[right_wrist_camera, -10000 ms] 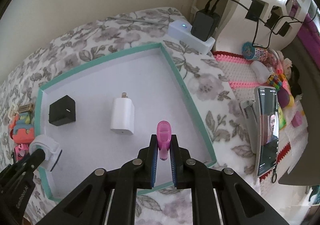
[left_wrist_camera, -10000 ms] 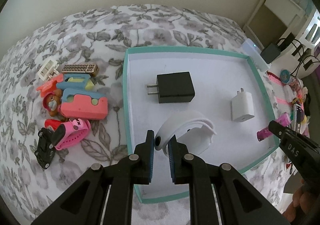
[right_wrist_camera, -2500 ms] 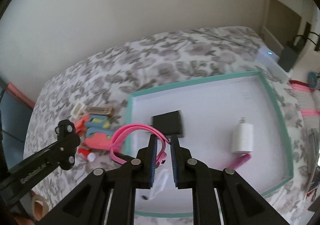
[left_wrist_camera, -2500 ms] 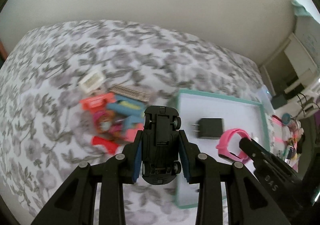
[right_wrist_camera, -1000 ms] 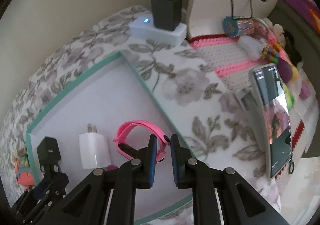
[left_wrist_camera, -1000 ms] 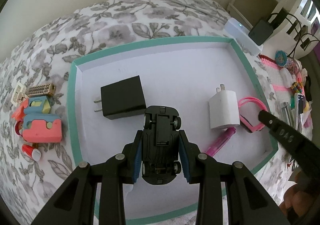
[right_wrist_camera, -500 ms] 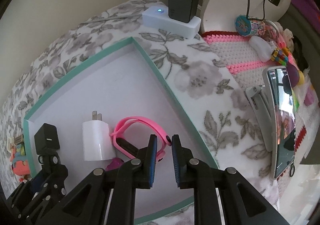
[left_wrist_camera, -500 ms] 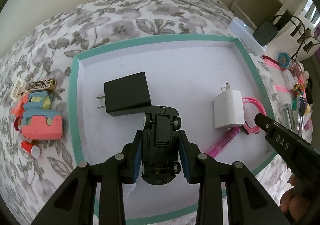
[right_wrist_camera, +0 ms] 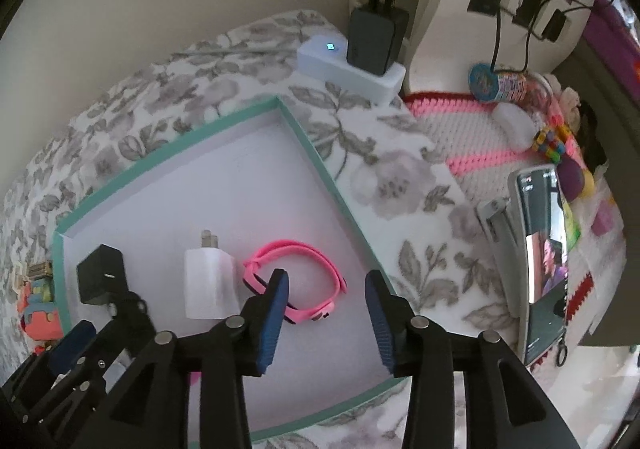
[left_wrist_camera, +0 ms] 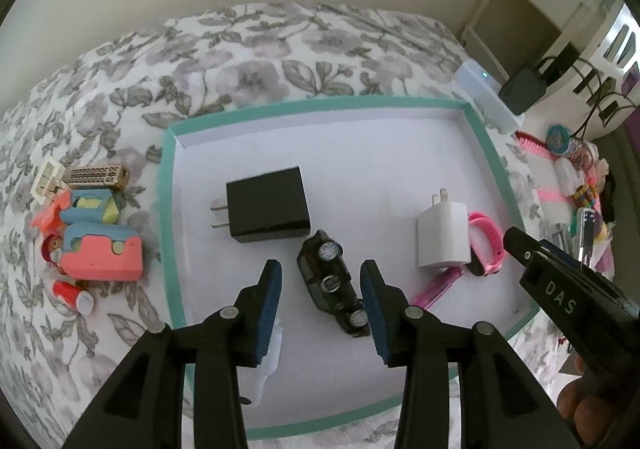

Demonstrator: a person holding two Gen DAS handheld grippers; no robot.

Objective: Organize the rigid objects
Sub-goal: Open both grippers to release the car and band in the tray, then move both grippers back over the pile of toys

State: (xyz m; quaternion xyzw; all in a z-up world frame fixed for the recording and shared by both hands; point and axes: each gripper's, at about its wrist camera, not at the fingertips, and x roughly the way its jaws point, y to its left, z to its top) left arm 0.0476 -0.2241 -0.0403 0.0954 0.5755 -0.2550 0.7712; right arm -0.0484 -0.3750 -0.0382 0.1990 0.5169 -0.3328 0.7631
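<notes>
Left claw [left_wrist_camera: 320,289] apart over car [left_wrist_camera: 332,283]; right claw [right_wrist_camera: 326,309] apart by band [right_wrist_camera: 296,273]. I'd lift both straight up.

1. Tray [left_wrist_camera: 166,185]: teal rim, pale white floor.
2. Bedspread [left_wrist_camera: 248,61]: white, printed with grey flowers and leaves.
3. Larger charger [left_wrist_camera: 268,205]: black. Smaller charger [left_wrist_camera: 442,237]: white.
4. Toy car [left_wrist_camera: 332,283]: black, with silver wheel hubs.
5. Watch band [right_wrist_camera: 296,281]: bright pink, with a dark inner face.
6. Pen-like stick [left_wrist_camera: 436,289]: magenta.
7. Toy pile [left_wrist_camera: 92,233] left of the tray: coral-pink and blue blocks, some yellow, a red piece with a white end.
8. Gripper pads [left_wrist_camera: 270,305] were blue on black frames in both views.
9. Crochet mat [right_wrist_camera: 460,137]: cream, with pink stripes and a red edge.
</notes>
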